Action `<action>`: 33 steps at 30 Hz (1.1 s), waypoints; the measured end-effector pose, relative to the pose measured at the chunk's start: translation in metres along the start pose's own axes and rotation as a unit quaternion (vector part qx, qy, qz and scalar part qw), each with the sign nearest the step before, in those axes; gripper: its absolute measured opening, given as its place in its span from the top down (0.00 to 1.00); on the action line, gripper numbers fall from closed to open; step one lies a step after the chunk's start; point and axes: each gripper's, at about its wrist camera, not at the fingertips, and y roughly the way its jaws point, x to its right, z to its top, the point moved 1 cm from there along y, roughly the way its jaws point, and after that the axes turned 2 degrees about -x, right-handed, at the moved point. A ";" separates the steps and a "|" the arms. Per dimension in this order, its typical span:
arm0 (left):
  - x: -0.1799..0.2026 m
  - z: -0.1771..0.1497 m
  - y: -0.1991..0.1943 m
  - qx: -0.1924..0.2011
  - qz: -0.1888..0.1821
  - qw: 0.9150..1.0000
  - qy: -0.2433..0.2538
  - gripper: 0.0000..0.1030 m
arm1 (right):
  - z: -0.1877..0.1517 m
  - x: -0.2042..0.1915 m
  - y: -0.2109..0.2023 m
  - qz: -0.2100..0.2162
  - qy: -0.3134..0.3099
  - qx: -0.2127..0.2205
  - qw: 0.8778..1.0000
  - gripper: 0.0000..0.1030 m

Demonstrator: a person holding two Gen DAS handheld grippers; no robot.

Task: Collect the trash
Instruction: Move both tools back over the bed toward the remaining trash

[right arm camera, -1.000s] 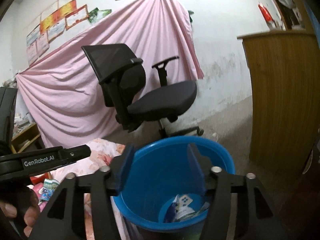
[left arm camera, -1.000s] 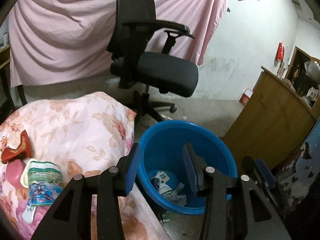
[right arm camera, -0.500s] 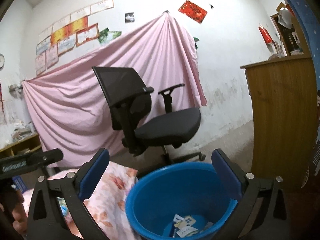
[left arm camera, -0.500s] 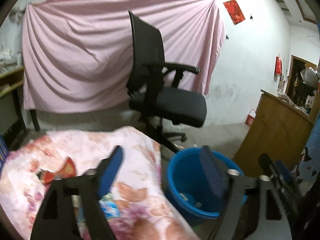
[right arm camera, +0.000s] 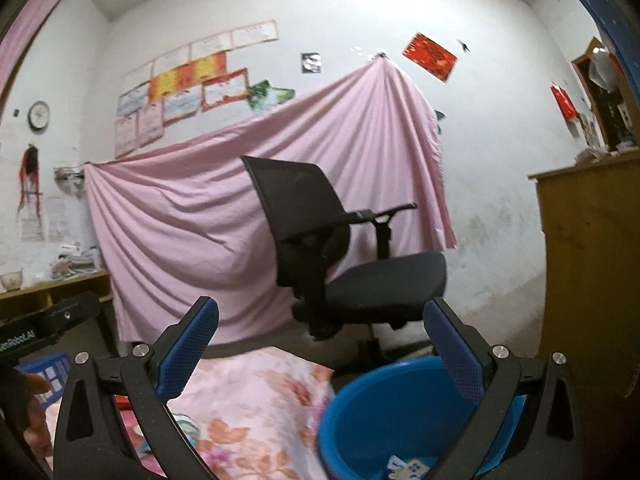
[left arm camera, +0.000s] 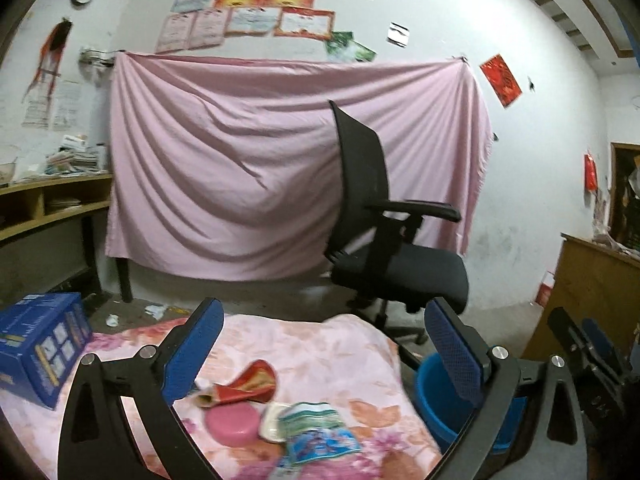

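Observation:
Trash lies on the floral cloth [left arm camera: 320,344]: a red wrapper [left arm camera: 248,384], a pink round lid [left arm camera: 234,420], a white cup [left arm camera: 274,420] and a green-blue packet [left arm camera: 320,432]. My left gripper [left arm camera: 324,312] hovers over this pile, its jaws opening wide with nothing between them. Right of the cloth on the floor stands the blue bin [left arm camera: 436,412], with paper scraps [right arm camera: 404,468] at its bottom. My right gripper [right arm camera: 322,312] is open and empty above the bin [right arm camera: 380,400]. It also shows at the right edge of the left wrist view as the right gripper [left arm camera: 580,332].
A black office chair [left arm camera: 392,248] stands behind the cloth and the bin. A blue cardboard box [left arm camera: 40,344] sits at the cloth's left end. A wooden cabinet [left arm camera: 592,292] is close on the right, and a desk with shelves [left arm camera: 48,208] on the left. Litter [left arm camera: 156,312] lies on the floor.
Both grippers opened wide and rose from over the bin. The left one swung left, from the bin to the trash on the floral cloth. Both views tilted upward.

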 end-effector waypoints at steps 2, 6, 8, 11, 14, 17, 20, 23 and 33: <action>-0.008 0.000 -0.006 0.007 0.011 1.000 0.000 0.04 | 0.001 -0.010 -0.003 0.013 -0.004 0.009 1.000 0.00; -0.032 -0.005 -0.020 0.010 0.033 0.999 -0.009 0.04 | 0.005 -0.030 -0.007 0.039 -0.016 0.020 0.999 0.00; -0.044 -0.008 -0.025 0.011 0.042 0.999 -0.015 0.04 | 0.006 -0.040 -0.012 0.047 -0.025 0.030 0.998 0.00; -0.058 -0.012 -0.031 0.011 0.056 0.998 -0.020 0.04 | 0.006 -0.057 -0.017 0.064 -0.039 0.042 0.996 0.00; -0.070 -0.016 -0.035 0.011 0.067 0.997 -0.021 0.04 | 0.004 -0.070 -0.017 0.076 -0.052 0.042 0.995 0.00; -0.084 -0.023 -0.037 0.005 0.078 0.997 -0.022 0.04 | -0.002 -0.084 -0.011 0.086 -0.067 0.027 0.994 0.00; -0.096 -0.030 -0.037 -0.006 0.084 0.996 -0.026 0.04 | -0.008 -0.095 0.000 0.090 -0.075 0.002 0.993 0.00; -0.107 -0.038 -0.036 -0.018 0.088 0.996 -0.027 0.04 | -0.015 -0.101 0.012 0.098 -0.078 -0.030 0.992 0.00; -0.136 -0.054 -0.021 -0.082 0.067 0.994 -0.037 0.04 | -0.049 -0.125 0.049 0.104 -0.094 -0.167 0.976 0.00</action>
